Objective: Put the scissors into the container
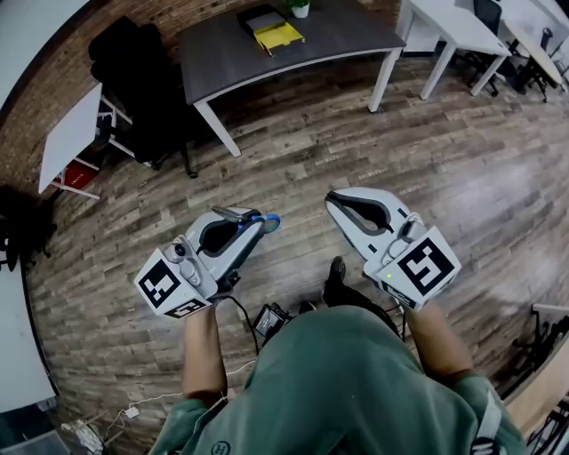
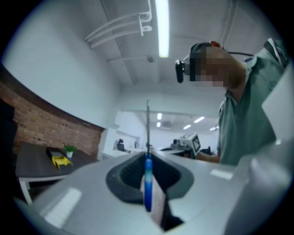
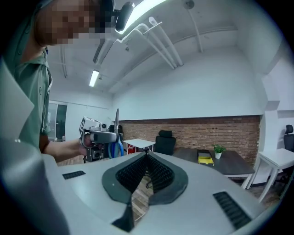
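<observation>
My left gripper (image 1: 253, 216) is shut on scissors with blue handles (image 1: 268, 222), held in the air above the wooden floor. In the left gripper view the blue handle (image 2: 147, 183) sits pinched between the jaws and the thin blade (image 2: 147, 121) points straight out past the tips. My right gripper (image 1: 332, 197) hovers to the right at about the same height, shut with nothing in it; its tips (image 3: 147, 153) touch. The right gripper view also shows the left gripper (image 3: 98, 137) carrying the scissors (image 3: 117, 146). A yellow container (image 1: 278, 35) lies far off on a dark table (image 1: 222, 58).
A small potted plant (image 1: 300, 7) and a dark flat box stand beside the yellow container. A black chair (image 1: 142, 84) and a white table (image 1: 71, 133) are at the left, more white tables (image 1: 453, 22) at the back right. Cables and a black device (image 1: 269, 320) lie by my feet.
</observation>
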A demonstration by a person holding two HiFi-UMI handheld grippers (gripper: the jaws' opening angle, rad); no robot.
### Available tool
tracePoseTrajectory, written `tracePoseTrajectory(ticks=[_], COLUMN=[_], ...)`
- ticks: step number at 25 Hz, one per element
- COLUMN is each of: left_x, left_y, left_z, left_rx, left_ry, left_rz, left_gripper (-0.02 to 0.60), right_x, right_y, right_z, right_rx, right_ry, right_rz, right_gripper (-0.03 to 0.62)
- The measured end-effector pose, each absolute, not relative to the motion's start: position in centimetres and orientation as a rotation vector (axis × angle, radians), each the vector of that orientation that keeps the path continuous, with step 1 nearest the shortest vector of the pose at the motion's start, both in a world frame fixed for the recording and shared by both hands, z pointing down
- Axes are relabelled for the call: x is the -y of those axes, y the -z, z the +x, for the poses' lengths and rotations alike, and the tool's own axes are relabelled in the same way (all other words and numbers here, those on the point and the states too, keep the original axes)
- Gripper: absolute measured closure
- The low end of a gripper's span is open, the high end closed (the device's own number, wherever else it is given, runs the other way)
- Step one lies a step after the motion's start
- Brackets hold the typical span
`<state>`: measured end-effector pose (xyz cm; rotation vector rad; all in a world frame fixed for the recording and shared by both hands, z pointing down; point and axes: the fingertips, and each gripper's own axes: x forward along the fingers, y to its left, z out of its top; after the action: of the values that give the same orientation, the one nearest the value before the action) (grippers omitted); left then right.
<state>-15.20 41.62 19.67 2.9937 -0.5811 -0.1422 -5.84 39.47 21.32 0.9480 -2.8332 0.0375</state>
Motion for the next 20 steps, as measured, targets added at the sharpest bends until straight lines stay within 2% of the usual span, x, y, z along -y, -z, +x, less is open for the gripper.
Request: tracePoseTrajectory(ticks=[20], left_x=[-28.3], left_y=[-19.7], left_z=[-6.8], left_rx=[0.599], left_ry=[0.045], left_rz=[2.999], left_gripper=[0.552], right_x=[-25.6], right_y=[-21.8], right_z=[2.8], right_rx=[2.885], right_ry=[-0.065], right_rz=[0.970], right_gripper=[0.586])
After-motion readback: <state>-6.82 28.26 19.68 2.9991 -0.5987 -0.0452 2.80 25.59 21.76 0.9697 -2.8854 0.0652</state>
